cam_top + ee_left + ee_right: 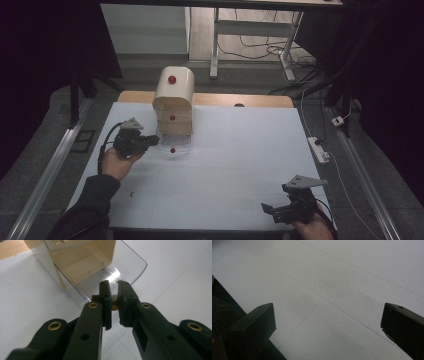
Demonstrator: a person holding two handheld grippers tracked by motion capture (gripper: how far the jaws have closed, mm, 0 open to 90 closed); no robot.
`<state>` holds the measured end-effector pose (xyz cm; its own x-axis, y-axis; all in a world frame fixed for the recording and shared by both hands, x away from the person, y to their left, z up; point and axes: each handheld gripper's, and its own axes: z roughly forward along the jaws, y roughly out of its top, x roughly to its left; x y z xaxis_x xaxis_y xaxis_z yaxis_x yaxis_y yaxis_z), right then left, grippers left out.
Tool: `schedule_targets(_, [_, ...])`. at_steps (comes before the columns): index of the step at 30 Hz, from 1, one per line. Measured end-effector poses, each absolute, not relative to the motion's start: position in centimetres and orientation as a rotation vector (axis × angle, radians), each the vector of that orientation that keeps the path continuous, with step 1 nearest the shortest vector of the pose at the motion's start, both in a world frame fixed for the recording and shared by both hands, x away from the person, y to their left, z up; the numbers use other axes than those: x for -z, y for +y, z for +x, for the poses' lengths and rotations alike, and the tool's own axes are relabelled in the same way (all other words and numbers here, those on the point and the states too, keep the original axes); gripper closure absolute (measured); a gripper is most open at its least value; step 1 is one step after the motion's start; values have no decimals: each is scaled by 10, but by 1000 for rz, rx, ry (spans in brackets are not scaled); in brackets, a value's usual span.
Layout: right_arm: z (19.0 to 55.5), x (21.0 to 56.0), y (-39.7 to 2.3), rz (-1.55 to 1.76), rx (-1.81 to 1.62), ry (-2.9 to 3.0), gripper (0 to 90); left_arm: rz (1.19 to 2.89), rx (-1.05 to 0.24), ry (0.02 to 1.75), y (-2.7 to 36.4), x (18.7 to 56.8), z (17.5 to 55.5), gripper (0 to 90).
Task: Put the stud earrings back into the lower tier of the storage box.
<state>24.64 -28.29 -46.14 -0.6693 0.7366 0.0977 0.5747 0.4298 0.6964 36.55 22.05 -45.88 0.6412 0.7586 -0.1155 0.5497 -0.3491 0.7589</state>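
Note:
A cream mini cabinet [173, 97] with red knobs stands at the back of the white table [235, 160]. Its bottom drawer [174, 143] is clear plastic and is pulled out, with its red knob [172, 150] at the front. My left gripper [152, 140] sits just left of that drawer. In the left gripper view its jaws [114, 285] are nearly closed on a small brass piece [114, 305], right at the corner of the clear drawer [130, 267]. My right gripper [272, 209] rests near the front right corner, open [328, 315] over bare table.
A tiny dark object [132, 193] lies on the table near the left forearm. Beyond the table are a desk frame [216, 45], cables and a power strip [318, 149] on the floor at the right.

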Motion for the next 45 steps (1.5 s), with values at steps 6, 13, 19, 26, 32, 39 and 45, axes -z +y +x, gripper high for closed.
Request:
schedule_targets(6, [247, 462, -283, 1150, -1070, 2463, 0, 2061, -338, 1014, 214, 461, 379, 809])
schedule_targets(13, [247, 462, -283, 1149, -1071, 2465, 0, 2113, -360, 1035, 205, 472, 394, 805])
schedule_targets(19, [246, 462, -283, 1147, -1067, 2467, 0, 2124, -392, 1039, 205, 473, 394, 648])
schedule_targets(26, [246, 461, -283, 1141, -1067, 2468, 0, 2112, -383, 1047, 204, 470, 389, 403])
schedule_targets(32, [246, 461, -283, 1140, -1068, 2468, 0, 2074, -310, 1027, 211, 467, 383, 235])
schedule_targets(39, [246, 461, -283, 1140, -1070, 2467, 0, 2042, -284, 990, 218, 465, 371, 43])
schedule_targets(45, [246, 461, -283, 1143, -1071, 2466, 0, 2036, -321, 974, 227, 466, 360, 0])
